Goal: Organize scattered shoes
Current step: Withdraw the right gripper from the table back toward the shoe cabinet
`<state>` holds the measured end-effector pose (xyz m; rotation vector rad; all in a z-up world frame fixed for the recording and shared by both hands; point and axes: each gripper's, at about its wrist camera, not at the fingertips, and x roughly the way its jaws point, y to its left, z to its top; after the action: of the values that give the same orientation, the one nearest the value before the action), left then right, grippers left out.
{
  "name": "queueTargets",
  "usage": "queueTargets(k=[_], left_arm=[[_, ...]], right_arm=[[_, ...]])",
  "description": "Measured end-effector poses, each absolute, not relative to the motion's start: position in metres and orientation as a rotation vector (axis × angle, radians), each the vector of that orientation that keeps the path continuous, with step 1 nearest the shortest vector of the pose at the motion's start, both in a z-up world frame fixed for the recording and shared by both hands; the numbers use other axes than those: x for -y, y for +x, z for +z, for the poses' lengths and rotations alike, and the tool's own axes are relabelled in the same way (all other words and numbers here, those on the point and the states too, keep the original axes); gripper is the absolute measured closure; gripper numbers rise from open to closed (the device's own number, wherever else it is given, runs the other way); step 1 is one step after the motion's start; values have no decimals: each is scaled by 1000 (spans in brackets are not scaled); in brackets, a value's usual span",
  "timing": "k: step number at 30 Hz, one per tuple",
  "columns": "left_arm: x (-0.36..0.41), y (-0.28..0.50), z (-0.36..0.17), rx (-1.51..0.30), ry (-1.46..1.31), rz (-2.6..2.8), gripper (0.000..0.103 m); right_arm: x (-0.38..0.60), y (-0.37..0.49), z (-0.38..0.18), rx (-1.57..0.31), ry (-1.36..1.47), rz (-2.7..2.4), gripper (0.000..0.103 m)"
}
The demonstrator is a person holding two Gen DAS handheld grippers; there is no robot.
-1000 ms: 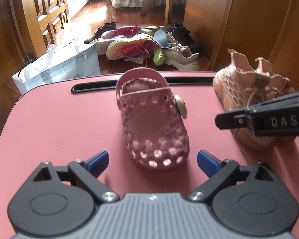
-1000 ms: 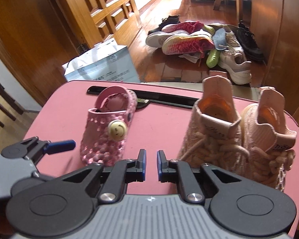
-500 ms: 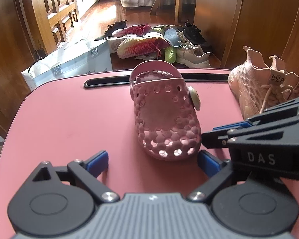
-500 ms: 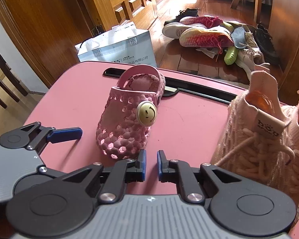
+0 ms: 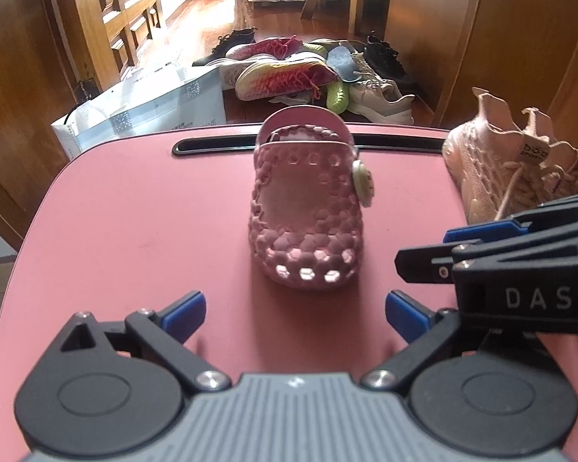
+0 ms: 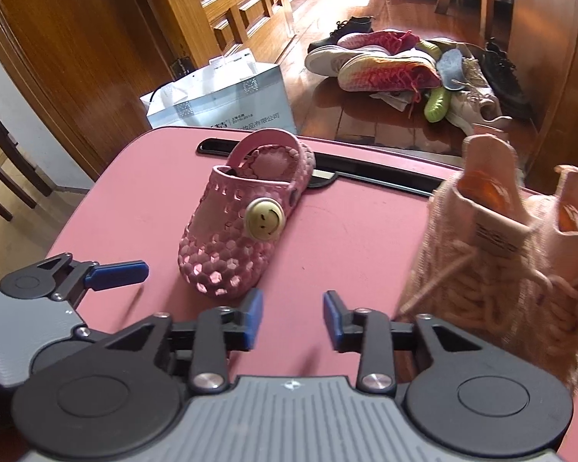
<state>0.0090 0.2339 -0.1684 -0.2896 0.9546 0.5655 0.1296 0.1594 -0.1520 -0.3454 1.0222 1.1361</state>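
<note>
A small pink clog (image 5: pixel 308 208) with a smiley badge (image 6: pixel 264 218) lies on the pink table (image 5: pixel 142 215), toe toward me. My left gripper (image 5: pixel 294 310) stands open just short of its toe, empty. Two peach knit sneakers (image 5: pixel 516 165) stand side by side at the table's right; in the right wrist view the sneakers (image 6: pixel 497 254) loom close on the right. My right gripper (image 6: pixel 291 317) is open and empty, low over the table between clog and sneakers. It also reaches into the left wrist view as the right gripper's fingers (image 5: pixel 481 231).
A black slot (image 5: pixel 219 146) runs along the table's far edge. Beyond it, on the wooden floor, lies a heap of several shoes (image 5: pixel 300 73) and a white paper bag (image 5: pixel 142 115). Wooden doors and panels stand left and right.
My right gripper has gone from shut to open. Both grippers have drawn back a little from the clog, which lies where it was.
</note>
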Motion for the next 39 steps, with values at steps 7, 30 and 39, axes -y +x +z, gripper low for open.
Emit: queueTargets(k=[7,30,39], left_arm=[[-186,15,-164,-987,-234,478,0],[-32,44,-156,-979,-106,247,0],[16,55,-166,-981,-65,51,21]], right_arm=[[-115,124,-141,-1007,-404,1076,49],[22,130,-124,-1022,-535,888,49],[92,126,-108,-1002,-622,823,97]])
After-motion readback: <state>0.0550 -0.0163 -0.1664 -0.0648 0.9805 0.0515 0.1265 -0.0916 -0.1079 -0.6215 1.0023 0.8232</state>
